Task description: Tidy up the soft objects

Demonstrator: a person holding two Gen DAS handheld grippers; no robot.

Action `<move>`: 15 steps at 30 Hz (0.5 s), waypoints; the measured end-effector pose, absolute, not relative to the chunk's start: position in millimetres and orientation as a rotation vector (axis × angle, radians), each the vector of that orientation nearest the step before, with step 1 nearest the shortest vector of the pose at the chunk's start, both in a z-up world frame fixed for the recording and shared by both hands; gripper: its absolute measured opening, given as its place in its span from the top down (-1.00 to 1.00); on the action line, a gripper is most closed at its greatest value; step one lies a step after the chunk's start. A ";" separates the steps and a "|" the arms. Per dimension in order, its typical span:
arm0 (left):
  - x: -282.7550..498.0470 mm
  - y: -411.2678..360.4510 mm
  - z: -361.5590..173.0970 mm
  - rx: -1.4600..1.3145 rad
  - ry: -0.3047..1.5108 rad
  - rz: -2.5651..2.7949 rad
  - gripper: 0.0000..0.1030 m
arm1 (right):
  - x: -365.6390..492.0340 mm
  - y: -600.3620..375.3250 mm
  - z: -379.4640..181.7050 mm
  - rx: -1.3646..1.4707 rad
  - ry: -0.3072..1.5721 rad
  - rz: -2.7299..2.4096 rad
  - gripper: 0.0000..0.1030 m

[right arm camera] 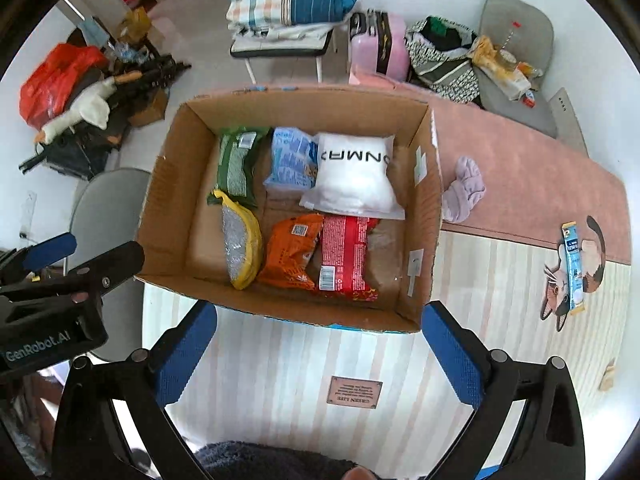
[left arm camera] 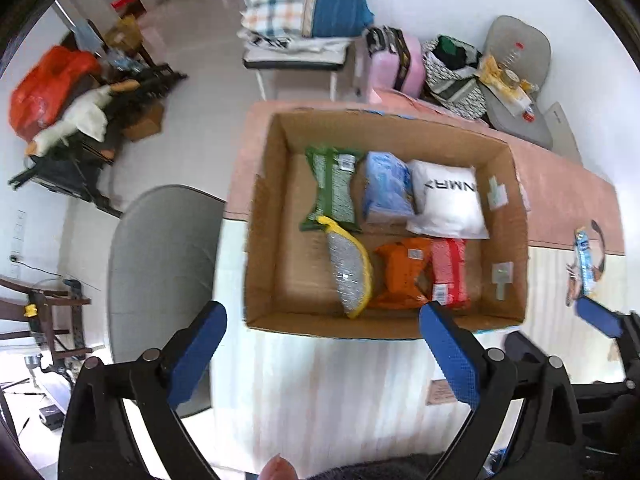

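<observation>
Cardboard box (right arm camera: pixel 168 216) sits on the desk (right arm camera: pixel 520 184), long axis left-right. Six soft packs inside in two rows, each pack's length running front to back: green (right arm camera: pixel 236 164), blue (right arm camera: pixel 290 158), white (right arm camera: pixel 356 174); yellow-edged (right arm camera: pixel 242 248), orange (right arm camera: pixel 290 254), red (right arm camera: pixel 346 254). Lilac cloth (right arm camera: pixel 466 188) just right of box. Left gripper (left arm camera: pixel 320 354) and right gripper (right arm camera: pixel 320 354): fingers wide apart, holding nothing.
</observation>
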State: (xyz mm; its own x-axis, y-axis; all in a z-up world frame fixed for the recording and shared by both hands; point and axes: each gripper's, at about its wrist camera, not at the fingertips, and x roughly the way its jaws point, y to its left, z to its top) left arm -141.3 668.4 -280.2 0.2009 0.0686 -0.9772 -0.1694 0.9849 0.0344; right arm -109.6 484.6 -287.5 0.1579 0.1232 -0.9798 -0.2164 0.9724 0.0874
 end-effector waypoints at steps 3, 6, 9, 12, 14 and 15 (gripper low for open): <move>-149.0 668.0 -275.8 -0.091 1.342 0.176 -0.92 | -117.3 480.6 -280.0 -0.084 1.358 0.224 -1.00; -154.9 667.6 -270.8 -0.107 1.330 0.180 -0.92 | -123.6 477.6 -277.7 -0.080 1.348 0.224 -1.00; -159.7 662.9 -262.3 -0.094 1.309 0.192 -0.92 | -128.6 475.1 -276.0 -0.078 1.341 0.230 -1.00; -160.8 653.0 -251.7 -0.060 1.282 0.208 -0.92 | -131.9 469.7 -275.7 -0.050 1.347 0.250 -1.00; -158.1 640.6 -243.1 -0.019 1.251 0.213 -0.92 | -133.0 463.9 -275.1 -0.036 1.346 0.254 -1.00; -155.8 634.1 -239.7 0.006 1.239 0.214 -0.92 | -133.6 458.5 -272.8 -0.025 1.329 0.255 -1.00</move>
State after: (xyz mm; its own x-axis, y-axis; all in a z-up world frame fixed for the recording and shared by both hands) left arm -155.8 634.1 -239.7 0.3081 0.1652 -0.9369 -0.1584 0.9800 0.1207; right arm -133.6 458.5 -272.8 0.2162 0.1702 -0.9614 -0.1984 0.9718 0.1274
